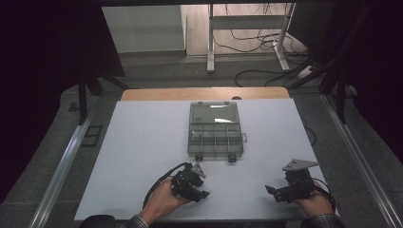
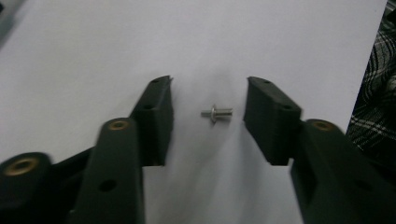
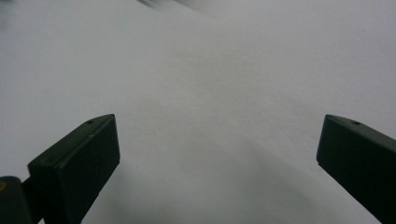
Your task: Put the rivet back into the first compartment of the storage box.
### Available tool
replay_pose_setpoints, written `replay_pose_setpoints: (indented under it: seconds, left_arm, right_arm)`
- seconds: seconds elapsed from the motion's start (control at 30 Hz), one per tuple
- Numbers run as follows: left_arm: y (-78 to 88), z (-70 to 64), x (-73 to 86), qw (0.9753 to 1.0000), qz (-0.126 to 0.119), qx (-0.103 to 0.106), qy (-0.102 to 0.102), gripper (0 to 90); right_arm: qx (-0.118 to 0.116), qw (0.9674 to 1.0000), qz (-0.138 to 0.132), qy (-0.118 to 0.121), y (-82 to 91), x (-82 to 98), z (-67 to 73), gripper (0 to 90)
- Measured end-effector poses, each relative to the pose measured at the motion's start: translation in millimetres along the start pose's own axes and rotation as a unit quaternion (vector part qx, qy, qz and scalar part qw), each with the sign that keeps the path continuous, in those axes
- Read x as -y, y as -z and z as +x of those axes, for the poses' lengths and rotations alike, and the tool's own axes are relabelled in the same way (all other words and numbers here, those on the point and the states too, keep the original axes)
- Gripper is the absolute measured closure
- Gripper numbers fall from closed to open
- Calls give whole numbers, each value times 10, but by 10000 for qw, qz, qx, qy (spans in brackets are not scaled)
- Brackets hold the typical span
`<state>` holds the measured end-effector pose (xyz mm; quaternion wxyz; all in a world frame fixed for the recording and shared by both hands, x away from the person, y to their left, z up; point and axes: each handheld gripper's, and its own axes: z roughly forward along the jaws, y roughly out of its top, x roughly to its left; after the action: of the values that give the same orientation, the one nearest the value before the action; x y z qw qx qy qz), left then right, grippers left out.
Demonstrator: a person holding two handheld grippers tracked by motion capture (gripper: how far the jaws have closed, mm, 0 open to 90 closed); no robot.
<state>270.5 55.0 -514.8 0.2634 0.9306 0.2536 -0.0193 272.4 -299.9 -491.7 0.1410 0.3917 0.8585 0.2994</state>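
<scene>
A small silver screw (image 2: 216, 113) lies on its side on the white tabletop, right between the two jaws of my left gripper (image 2: 208, 100), which stands open around it without touching it. In the high view the left gripper (image 1: 203, 194) sits near the table's front edge, left of centre, tilted down toward the surface. My right gripper (image 1: 272, 192) rests at the front right, pointing left; in its own view the right gripper (image 3: 217, 142) is wide open over bare white table. A clear plastic compartment box (image 1: 215, 131) lies at the table's centre with its lid open toward the back.
The white table (image 1: 138, 142) has a wooden strip (image 1: 204, 93) along its far edge. Metal rails (image 1: 62, 166) run along both sides. A plaid sleeve (image 2: 373, 98) shows at the right of the left gripper view. Cables and a desk frame stand on the floor beyond.
</scene>
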Motion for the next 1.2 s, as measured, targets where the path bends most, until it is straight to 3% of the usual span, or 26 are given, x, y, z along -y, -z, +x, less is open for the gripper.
replay_pose_setpoints:
  seconds: [0.23,0.37,0.5,0.9,1.03,1.2]
  left_arm:
    - [-18,-78,-23,9987,133,-378,-309,740]
    - [-14,-81,-30,9987,161,-377,-297,751]
    - [3,-61,-30,9994,109,-248,-203,752]
    - [159,7,-40,9996,-183,-195,10,753]
    - [193,24,-38,9989,-370,-159,233,753]
    - [256,62,-42,9986,-412,-183,264,753]
  right_arm:
    - [8,10000,12,14,0,3,-1,0]
    - [8,10000,16,17,0,4,0,0]
    - [6,10000,13,19,1,4,0,0]
    - [8,10000,9,13,2,4,1,0]
    - [7,10000,7,9,2,4,0,0]
    - [12,10000,-5,-6,4,3,-1,0]
